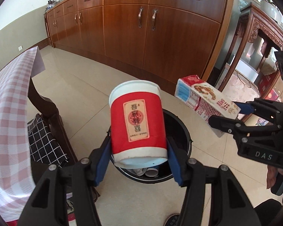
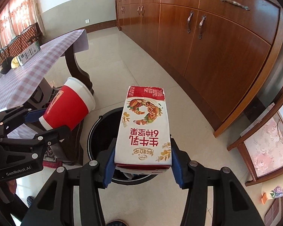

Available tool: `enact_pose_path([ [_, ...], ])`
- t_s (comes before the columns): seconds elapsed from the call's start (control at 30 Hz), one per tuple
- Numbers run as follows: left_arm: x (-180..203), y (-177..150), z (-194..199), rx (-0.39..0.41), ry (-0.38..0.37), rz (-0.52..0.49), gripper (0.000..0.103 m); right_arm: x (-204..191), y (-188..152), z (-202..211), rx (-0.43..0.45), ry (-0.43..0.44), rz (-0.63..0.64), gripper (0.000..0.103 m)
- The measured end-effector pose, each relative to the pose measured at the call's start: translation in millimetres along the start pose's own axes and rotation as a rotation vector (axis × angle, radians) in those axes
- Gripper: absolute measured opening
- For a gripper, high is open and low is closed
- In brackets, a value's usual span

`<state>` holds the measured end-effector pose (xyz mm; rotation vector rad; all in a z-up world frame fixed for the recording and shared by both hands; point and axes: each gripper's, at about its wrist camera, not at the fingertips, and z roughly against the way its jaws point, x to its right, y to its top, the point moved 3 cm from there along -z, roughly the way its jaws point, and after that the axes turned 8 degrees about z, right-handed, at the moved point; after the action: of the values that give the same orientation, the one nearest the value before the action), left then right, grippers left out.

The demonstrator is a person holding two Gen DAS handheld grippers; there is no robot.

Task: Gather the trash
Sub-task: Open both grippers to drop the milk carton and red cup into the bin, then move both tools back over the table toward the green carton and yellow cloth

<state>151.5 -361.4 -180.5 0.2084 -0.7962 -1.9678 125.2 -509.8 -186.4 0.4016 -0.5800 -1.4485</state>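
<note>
My left gripper (image 1: 139, 150) is shut on a red and white paper cup (image 1: 137, 120) and holds it above a black trash bin (image 1: 181, 130) on the floor. The cup also shows in the right wrist view (image 2: 69, 109), with the left gripper (image 2: 45, 124) behind it. My right gripper (image 2: 142, 162) is shut on a white and red milk carton (image 2: 145, 128), held over the same bin (image 2: 101, 130). The carton (image 1: 205, 98) and right gripper (image 1: 228, 114) show at the right of the left wrist view. Some cups lie inside the bin (image 1: 150, 171).
A table with a pink checked cloth (image 1: 7, 113) stands at the left, a chair with a black checked cushion (image 1: 45, 141) beside it. A long wooden cabinet (image 1: 141, 30) runs along the far wall. A carved wooden stand (image 1: 258, 37) is at the right.
</note>
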Motion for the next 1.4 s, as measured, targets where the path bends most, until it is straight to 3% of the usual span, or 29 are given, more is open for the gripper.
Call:
enact_pose_path([
  [0.37,-8.3,-12.0,-80.1,-0.139,-0.014,0.013,0.061,-10.9,-27.0,-102.1,-0.142,0.121,0.144,0.056],
  [0.5,-18.3,-21.3,-95.6,-0.164,0.054,0.024,0.089,5.4,-40.9,-126.9,-0.172,0.031,0.13,0.091],
  [0.57,-22.3,-23.6,-94.8,-0.153,0.09,0.033,0.096,20.5,-45.7,-126.9,-0.168,0.002,0.065,0.095],
  [0.7,-25.5,-22.0,-90.0,-0.132,0.117,0.034,0.098,39.0,-43.4,-115.9,-0.146,-0.04,-0.029,0.103],
  [1.07,2.1,12.2,-17.6,0.013,0.082,0.011,0.099,43.1,-9.4,-35.7,-0.014,-0.094,-0.118,0.103],
  [1.4,-17.5,28.4,46.5,0.134,0.079,0.052,0.099,26.4,32.4,48.8,0.131,-0.136,-0.133,0.103],
])
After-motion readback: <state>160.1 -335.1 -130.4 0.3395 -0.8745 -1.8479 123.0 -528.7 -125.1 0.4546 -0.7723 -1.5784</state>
